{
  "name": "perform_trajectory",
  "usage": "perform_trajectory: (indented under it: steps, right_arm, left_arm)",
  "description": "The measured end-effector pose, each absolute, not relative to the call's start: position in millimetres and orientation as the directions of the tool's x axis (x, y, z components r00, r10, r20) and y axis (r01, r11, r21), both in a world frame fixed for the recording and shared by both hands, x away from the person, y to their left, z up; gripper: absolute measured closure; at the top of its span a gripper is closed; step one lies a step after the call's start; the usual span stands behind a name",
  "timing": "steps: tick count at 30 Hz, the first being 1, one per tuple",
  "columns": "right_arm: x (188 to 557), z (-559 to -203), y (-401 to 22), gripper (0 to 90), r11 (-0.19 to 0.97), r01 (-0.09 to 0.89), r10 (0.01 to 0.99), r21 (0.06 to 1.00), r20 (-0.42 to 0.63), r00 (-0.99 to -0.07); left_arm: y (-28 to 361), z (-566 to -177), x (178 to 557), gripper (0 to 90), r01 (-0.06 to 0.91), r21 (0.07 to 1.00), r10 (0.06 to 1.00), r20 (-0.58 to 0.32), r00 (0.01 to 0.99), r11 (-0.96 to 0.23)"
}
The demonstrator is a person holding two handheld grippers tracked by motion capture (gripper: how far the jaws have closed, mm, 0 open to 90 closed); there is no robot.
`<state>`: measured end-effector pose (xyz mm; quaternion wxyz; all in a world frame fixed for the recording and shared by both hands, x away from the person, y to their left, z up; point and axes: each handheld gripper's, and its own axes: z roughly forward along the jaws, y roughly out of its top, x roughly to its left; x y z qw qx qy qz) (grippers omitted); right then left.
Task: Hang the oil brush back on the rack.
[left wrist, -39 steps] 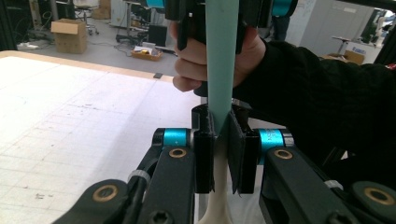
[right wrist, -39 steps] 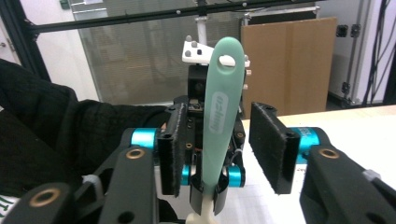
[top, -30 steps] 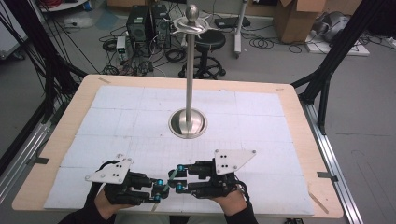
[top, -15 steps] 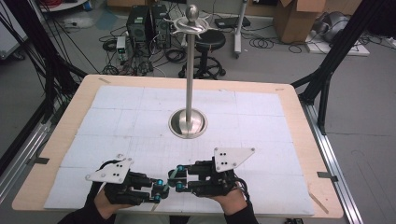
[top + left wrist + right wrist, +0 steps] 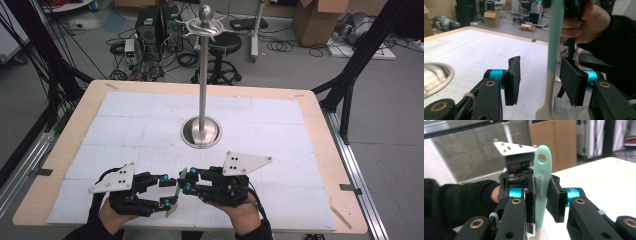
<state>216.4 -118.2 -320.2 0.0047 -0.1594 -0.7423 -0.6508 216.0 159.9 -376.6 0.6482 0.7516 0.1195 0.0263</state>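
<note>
A spatula with a mint-green handle (image 5: 543, 162) and a cream head (image 5: 547, 110) stands upright between the two grippers at the table's near edge. My right gripper (image 5: 542, 181) is shut on the green handle, one pad pressed to each side. My left gripper (image 5: 540, 63) faces it, open, its black pads (image 5: 512, 80) on either side of the spatula's neck (image 5: 555, 37) with gaps showing. In the high view the left gripper (image 5: 167, 191) and right gripper (image 5: 184, 181) meet tip to tip, with the cream head (image 5: 171, 210) just below them.
A tall metal stand (image 5: 202, 90) rises from a round base (image 5: 201, 134) at the middle of the white mat (image 5: 280, 125); curved hooks (image 5: 206, 29) crown its top. The wooden table edge (image 5: 330, 150) frames the mat. Boxes, cables and a stool lie on the floor beyond.
</note>
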Motion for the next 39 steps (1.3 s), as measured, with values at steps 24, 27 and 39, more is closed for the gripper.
perform_trajectory:
  steps: [24,27,39]
  right_arm:
    - [212,-321,-116,58.1,0.092,0.325,0.402,0.941,0.263,-0.877]
    - [209,-321,-124,43.5,0.059,0.322,0.4,0.945,0.273,-0.875]
    - [191,-341,-219,28.2,-0.042,0.208,0.544,0.977,0.197,-0.816]
  left_arm:
    - [142,-377,220,84.2,0.165,0.965,0.284,-0.103,0.953,-0.203]
    - [142,-377,222,84.3,0.18,0.967,0.267,-0.129,0.955,-0.179]
    - [139,-361,248,84.3,0.241,0.963,0.258,-0.204,0.944,-0.122]
